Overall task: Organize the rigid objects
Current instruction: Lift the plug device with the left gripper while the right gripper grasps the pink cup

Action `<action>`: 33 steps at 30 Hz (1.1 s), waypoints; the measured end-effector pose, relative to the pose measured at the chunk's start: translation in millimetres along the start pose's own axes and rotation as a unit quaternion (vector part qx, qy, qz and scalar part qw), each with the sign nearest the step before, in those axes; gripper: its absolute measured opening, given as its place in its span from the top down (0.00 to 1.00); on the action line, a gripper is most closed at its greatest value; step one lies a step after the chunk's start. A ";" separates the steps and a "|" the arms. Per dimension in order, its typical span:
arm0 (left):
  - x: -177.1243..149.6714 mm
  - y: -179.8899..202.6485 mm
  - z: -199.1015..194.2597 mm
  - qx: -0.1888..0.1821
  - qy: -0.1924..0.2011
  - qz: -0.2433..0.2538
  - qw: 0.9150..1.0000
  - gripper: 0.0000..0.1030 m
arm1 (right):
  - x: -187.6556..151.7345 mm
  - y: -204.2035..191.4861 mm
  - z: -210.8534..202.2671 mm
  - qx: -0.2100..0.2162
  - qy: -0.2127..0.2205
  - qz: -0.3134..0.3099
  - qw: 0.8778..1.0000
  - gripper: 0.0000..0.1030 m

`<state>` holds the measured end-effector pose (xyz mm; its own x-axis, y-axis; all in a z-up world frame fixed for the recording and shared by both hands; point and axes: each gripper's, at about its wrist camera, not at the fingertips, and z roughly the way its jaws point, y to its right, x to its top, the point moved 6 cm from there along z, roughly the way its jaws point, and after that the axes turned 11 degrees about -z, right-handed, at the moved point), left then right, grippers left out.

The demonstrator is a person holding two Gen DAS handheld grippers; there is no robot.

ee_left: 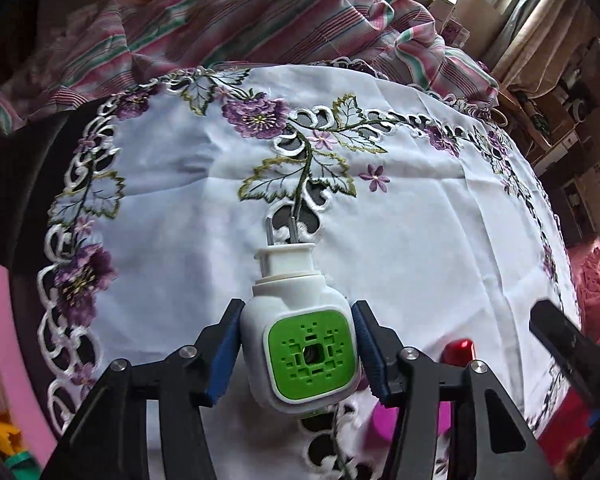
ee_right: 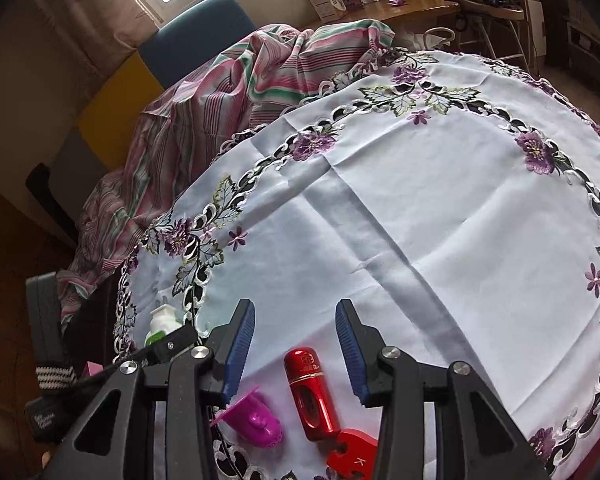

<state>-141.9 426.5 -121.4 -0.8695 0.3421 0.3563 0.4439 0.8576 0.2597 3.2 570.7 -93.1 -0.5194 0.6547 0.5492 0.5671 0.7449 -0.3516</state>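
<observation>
Tablecloth [ee_right: 420, 220], one white-green plug-in [ee_left: 300, 352] clamped in left tongs [ee_left: 296, 354], right tongs [ee_right: 296, 344] empty, narrow, one red cylinder [ee_right: 312, 396].

A white plug-in thing [ee_left: 300, 336] with a green square face lies on the flowery white cloth [ee_right: 400, 208], its two metal pins pointing away. A shiny red tube [ee_right: 311, 394] lies near the cloth's edge. A purple cup [ee_right: 254, 420] lies tipped over just beside the tube, and a red puzzle-shaped piece [ee_right: 350, 458] touches the tube's near end.
</observation>
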 end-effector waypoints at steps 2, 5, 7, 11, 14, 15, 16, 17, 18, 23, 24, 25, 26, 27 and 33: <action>-15.3 -11.6 -14.8 0.007 0.013 0.012 1.000 0.47 | -2.4 -8.6 3.5 0.017 -0.009 -0.013 1.000 0.59; -37.4 -30.1 -35.0 0.010 0.026 0.010 1.000 0.47 | -6.4 -23.4 9.2 0.039 -0.023 -0.037 0.998 0.59; -48.5 -36.2 -44.1 0.008 0.032 0.007 0.999 0.47 | -8.2 -29.9 11.6 0.045 -0.029 -0.052 0.997 0.59; -70.2 -47.8 -65.4 0.001 0.047 -0.001 0.999 0.47 | -16.0 -42.8 18.2 0.087 -0.055 -0.066 0.993 0.59; -85.9 -54.4 -81.9 -0.002 0.058 0.001 0.998 0.47 | -28.9 -62.0 27.5 0.107 -0.090 -0.102 0.985 0.59; -89.0 -56.4 -86.7 -0.002 0.064 0.001 0.998 0.47 | -32.4 -66.2 28.7 0.095 -0.093 -0.119 0.984 0.59; -92.3 -59.0 -92.5 -0.002 0.069 0.002 0.998 0.47 | -35.1 -69.0 29.1 0.082 -0.093 -0.136 0.983 0.57; -95.6 -61.6 -98.5 -0.003 0.074 0.003 0.997 0.47 | -38.0 -72.3 29.4 0.075 -0.095 -0.150 0.981 0.56; -98.2 -63.6 -103.7 -0.004 0.078 0.004 0.997 0.47 | -40.2 -74.0 29.6 0.074 -0.097 -0.157 0.980 0.56; -107.7 -70.7 -128.7 -0.009 0.100 0.006 0.995 0.47 | -46.3 -81.3 26.6 0.071 -0.098 -0.192 0.974 0.49; -109.1 -72.3 -133.2 -0.012 0.103 0.004 0.995 0.47 | -49.0 -82.6 27.6 0.072 -0.104 -0.199 0.972 0.48; -110.2 -74.1 -137.0 -0.015 0.105 0.001 0.994 0.47 | -51.4 -83.1 28.5 0.071 -0.110 -0.203 0.970 0.46; -111.8 -76.2 -141.3 -0.018 0.108 -0.002 0.994 0.47 | -54.1 -83.9 30.3 0.068 -0.116 -0.210 0.968 0.44; -113.0 -78.5 -145.0 -0.019 0.111 -0.003 0.994 0.47 | -57.2 -84.8 32.5 0.062 -0.122 -0.219 0.966 0.44; -121.1 -94.9 -157.3 -0.021 0.121 -0.019 0.992 0.47 | -75.1 -86.2 49.5 0.032 -0.163 -0.255 0.953 0.44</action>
<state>-44.6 243.2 -48.1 -0.8111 0.2034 0.5485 0.4242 0.8500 0.3122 -38.4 463.7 -141.5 -0.8934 0.2035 0.4004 0.1534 0.9761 -0.1538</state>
